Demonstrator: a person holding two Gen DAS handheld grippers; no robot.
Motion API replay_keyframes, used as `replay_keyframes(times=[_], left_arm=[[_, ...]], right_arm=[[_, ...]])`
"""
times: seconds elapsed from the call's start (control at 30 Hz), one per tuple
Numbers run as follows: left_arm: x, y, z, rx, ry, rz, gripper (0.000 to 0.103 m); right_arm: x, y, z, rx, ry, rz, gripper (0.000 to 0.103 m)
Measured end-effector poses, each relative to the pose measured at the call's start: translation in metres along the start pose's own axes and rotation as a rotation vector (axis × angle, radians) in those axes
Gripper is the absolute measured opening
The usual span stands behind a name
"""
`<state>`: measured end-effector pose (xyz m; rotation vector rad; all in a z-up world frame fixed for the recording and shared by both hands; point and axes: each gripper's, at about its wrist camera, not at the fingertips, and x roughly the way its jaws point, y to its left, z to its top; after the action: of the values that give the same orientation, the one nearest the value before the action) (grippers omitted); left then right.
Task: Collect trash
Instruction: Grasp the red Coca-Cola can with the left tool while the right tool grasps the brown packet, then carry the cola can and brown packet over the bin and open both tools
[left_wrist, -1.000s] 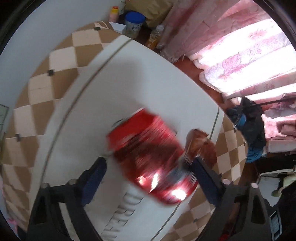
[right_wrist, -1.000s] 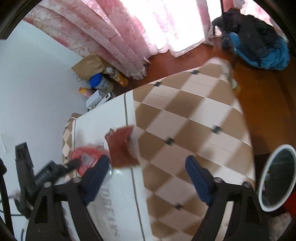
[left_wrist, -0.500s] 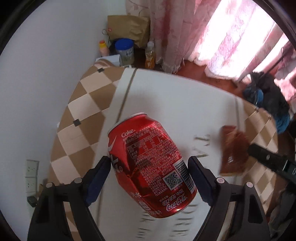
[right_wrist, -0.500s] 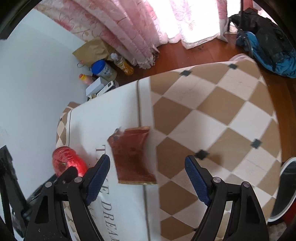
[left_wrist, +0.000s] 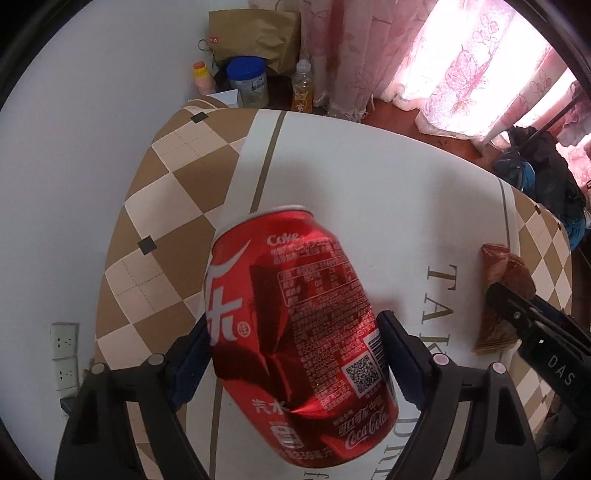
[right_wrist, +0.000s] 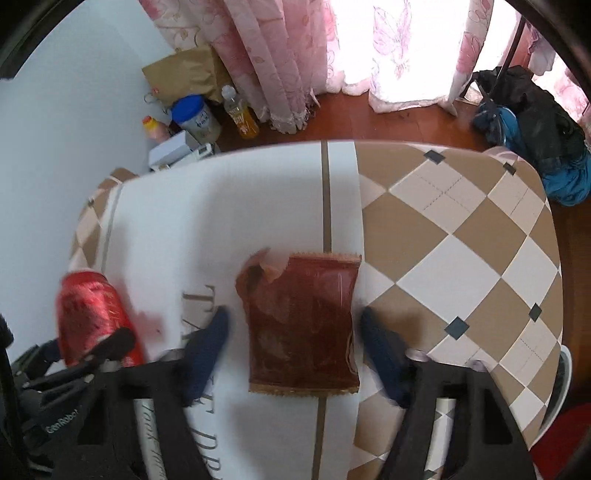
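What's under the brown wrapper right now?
The brown wrapper lies flat on the tablecloth, across its white panel, a tan stripe and printed lettering. Whatever is directly beneath it is covered. The right gripper straddles it, jaws just closing, not visibly touching yet.

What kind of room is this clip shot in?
Probably a room in a home: pink floral curtains over a bright window, a wooden floor, a patterned tablecloth, and household bottles and a paper bag by the wall.
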<state>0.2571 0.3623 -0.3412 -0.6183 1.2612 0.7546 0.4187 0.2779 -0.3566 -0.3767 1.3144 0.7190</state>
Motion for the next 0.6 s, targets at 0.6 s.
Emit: replay_keyframes(times=[0.6], left_arm=[[-0.059,-0.015,-0.026,0.039,-0.166,0.002,0.069]], right_arm=[[-0.049,-0.028,-0.032,0.007,-0.097,0.062,0.045]])
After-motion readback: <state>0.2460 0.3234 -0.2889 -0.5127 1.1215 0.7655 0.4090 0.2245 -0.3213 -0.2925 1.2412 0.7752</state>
